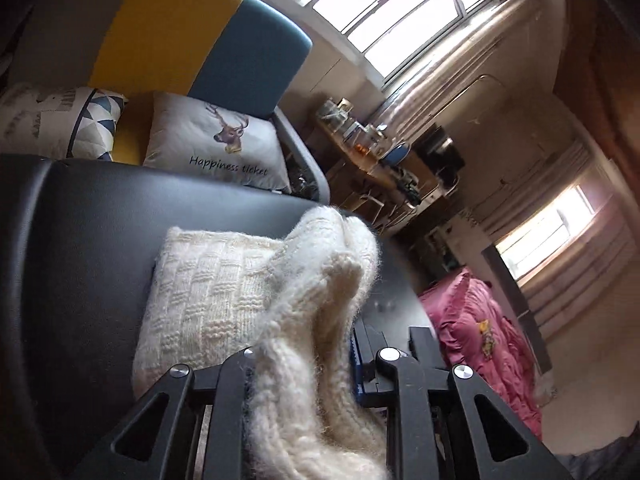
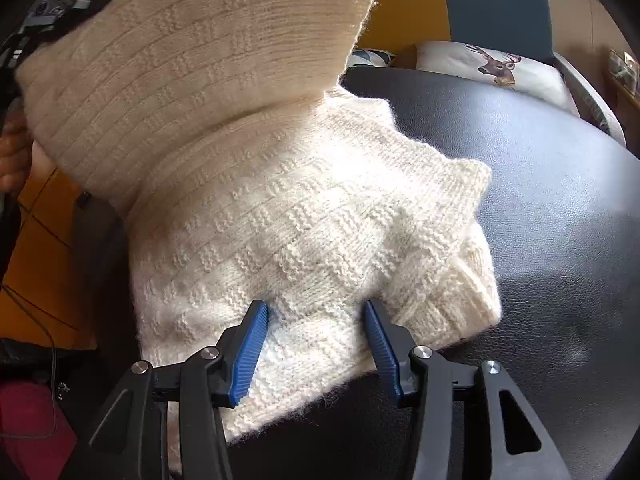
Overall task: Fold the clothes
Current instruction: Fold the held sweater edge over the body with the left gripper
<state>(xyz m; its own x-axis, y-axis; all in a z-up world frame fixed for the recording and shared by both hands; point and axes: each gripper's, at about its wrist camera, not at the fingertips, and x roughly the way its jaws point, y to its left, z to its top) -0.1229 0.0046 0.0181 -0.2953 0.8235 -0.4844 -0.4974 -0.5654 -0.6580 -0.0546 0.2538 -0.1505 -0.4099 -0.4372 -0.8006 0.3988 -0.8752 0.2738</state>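
Note:
A cream knitted sweater [image 2: 288, 200] lies partly folded on a black leather surface [image 2: 540, 200]. My right gripper [image 2: 316, 320] is open, its blue pads [image 2: 252, 344] resting on the sweater's near edge, with knit between them. My left gripper [image 1: 308, 368] is shut on a thick fold of the sweater [image 1: 304, 320] and holds it lifted above the flat part [image 1: 208, 292]. In the right wrist view this lifted flap [image 2: 192, 52] hangs over the sweater at upper left, with the left gripper [image 2: 60, 12] at its far corner.
A deer-print pillow [image 1: 224, 144] and a patterned pillow [image 1: 60, 120] lie behind the black surface [image 1: 88, 240], against a yellow and blue sofa back [image 1: 200, 36]. A pink quilt [image 1: 472, 344] lies to the right. A cluttered desk [image 1: 372, 156] stands under the window.

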